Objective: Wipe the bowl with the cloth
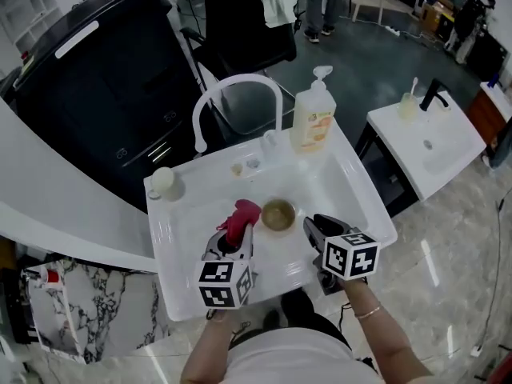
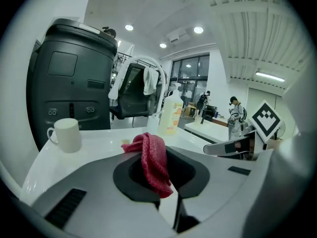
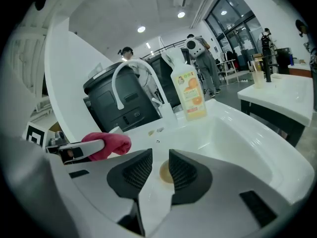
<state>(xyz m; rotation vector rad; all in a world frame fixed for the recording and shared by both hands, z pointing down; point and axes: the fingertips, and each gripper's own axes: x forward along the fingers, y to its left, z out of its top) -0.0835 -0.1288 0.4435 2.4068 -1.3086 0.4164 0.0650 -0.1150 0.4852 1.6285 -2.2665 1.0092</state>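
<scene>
Red cloth [image 1: 242, 213] pinched in my left gripper [image 1: 238, 234], bowl [image 1: 278, 214] just beside it in the white sink [image 1: 352, 190].

My left jaws clamp the cloth, which bunches up over their tips. My right gripper [image 1: 317, 225] has its jaws apart and holds nothing; the bowl shows through their gap. Small, round, upright and brownish inside, the bowl sits mid-basin between both grippers, with bare basin floor behind it and rightward to the sink's wall.

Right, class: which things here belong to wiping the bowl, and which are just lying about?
Job: red cloth, clamped in left claw; brown bowl in the sink; open right claw.
Lying about: white mug; soap bottle; tap.
</scene>
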